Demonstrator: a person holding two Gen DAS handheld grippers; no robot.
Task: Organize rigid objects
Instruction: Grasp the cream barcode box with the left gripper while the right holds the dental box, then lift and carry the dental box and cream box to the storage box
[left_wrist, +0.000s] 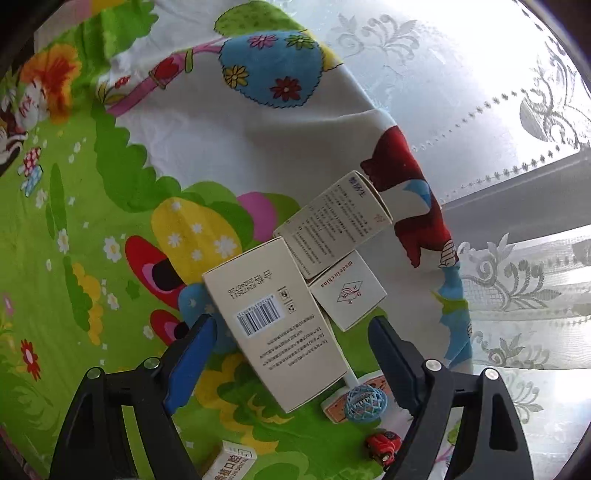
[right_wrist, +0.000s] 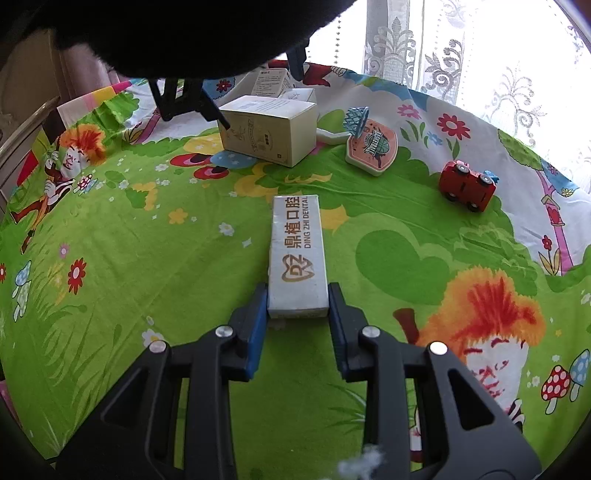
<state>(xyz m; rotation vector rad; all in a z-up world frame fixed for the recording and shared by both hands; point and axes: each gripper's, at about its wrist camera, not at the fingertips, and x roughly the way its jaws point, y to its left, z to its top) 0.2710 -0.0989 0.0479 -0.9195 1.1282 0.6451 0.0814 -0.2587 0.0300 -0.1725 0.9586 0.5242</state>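
Left wrist: my left tongs (left_wrist: 291, 365) are hanging released above the barcode box (left_wrist: 275, 325), two smaller boxes (left_wrist: 332, 225) touching it.

Right wrist: my right tongs (right_wrist: 297, 306) are gripping the dental box (right_wrist: 297, 254) lying on the sheet (right_wrist: 147, 258); red car (right_wrist: 466, 184) well apart.

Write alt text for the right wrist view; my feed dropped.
The right gripper clamps the near end of a white Ding Zhi Dental box lying on a bright cartoon-print cloth. Beyond it sit a large cream box, a toy basketball hoop and a red toy car.
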